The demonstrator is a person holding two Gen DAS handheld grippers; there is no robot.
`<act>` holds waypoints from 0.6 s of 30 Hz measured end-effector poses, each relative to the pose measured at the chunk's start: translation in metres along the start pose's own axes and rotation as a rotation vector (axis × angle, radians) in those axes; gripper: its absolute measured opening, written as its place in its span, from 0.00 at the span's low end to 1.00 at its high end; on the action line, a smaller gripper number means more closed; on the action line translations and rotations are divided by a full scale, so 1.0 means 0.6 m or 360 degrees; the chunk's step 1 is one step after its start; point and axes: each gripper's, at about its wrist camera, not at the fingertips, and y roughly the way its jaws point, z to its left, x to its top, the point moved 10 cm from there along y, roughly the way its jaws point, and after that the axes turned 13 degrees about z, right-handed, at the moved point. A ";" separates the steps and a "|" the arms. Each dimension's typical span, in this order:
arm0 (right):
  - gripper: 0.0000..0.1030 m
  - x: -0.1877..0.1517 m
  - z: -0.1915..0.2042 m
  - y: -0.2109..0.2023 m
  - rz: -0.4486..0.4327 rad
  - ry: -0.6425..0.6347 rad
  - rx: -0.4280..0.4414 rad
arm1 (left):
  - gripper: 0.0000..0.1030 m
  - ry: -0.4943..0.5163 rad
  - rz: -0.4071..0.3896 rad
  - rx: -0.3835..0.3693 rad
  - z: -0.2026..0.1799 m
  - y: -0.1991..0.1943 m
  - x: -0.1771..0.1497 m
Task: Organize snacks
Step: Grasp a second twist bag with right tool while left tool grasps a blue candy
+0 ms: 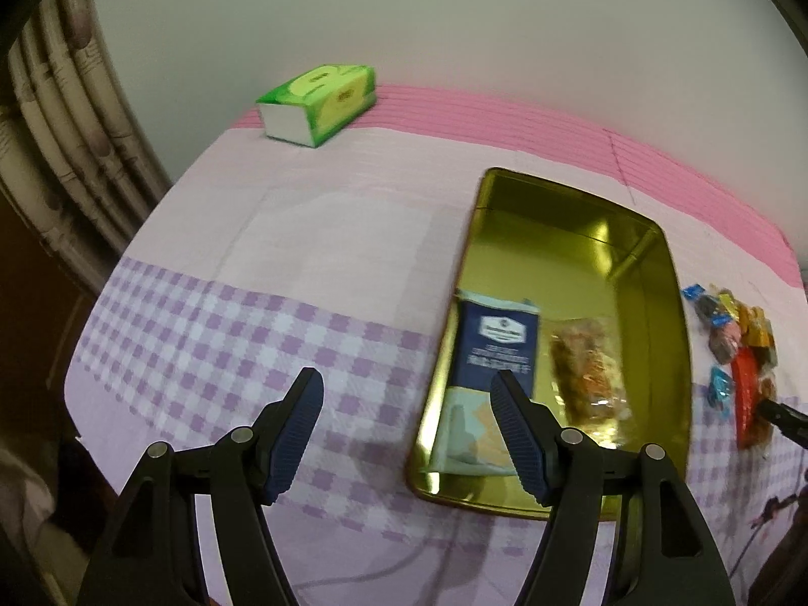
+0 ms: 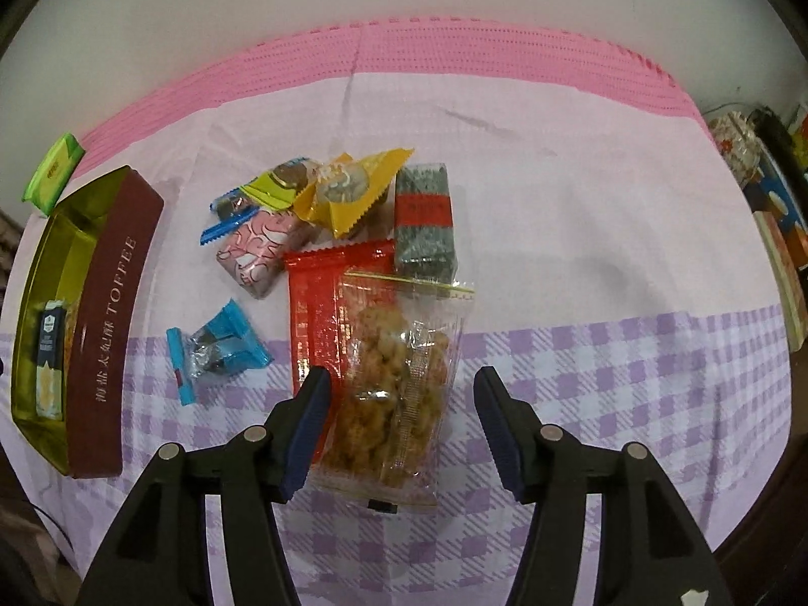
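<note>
While a pink and lilac-checked cloth [image 1: 283,232] is covering the tabletop, the items on it are lying as follows.

Gold tin [image 1: 651,272]: sitting open on the cloth, its brown outer wall in the right wrist view reading TOFFEE. A navy and pale blue packet [image 1: 497,348] and a clear bag of golden-brown snack [image 1: 588,373] are lying side by side on its floor.

Green tissue box [image 1: 323,101]: resting near the far edge of the cloth, well apart from the tin.

Loose snacks, lying in a cluster on the cloth beside the tin: a clear zip bag of fried golden pieces [image 2: 394,384] is overlapping a red packet [image 2: 323,303]; beyond these are lying a grey bar with a red band [image 2: 424,217], a yellow wrapper [image 2: 353,187], a pink patterned pack [image 2: 262,247] and a small blue-edged wrapper [image 2: 227,212]. A blue candy wrapper [image 2: 217,348] is lying alone between cluster and tin.

Left claw [image 1: 406,419]: hanging wide open and holding nothing, above the cloth at the tin's near left corner.

Right claw [image 2: 401,419]: standing wide open and gripping nothing, its fingers on either side of the clear zip bag, the left finger just beside the bag's edge.
</note>
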 end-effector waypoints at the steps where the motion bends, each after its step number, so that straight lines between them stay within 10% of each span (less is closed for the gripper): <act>1: 0.49 -0.001 -0.001 0.004 0.0009 -0.0001 0.0014 | 0.67 0.0012 -0.0003 0.0000 -0.005 -0.002 0.000; 18: 0.35 -0.009 -0.056 0.006 -0.0066 -0.0036 -0.0017 | 0.67 0.0387 -0.0020 -0.0130 -0.195 -0.033 -0.008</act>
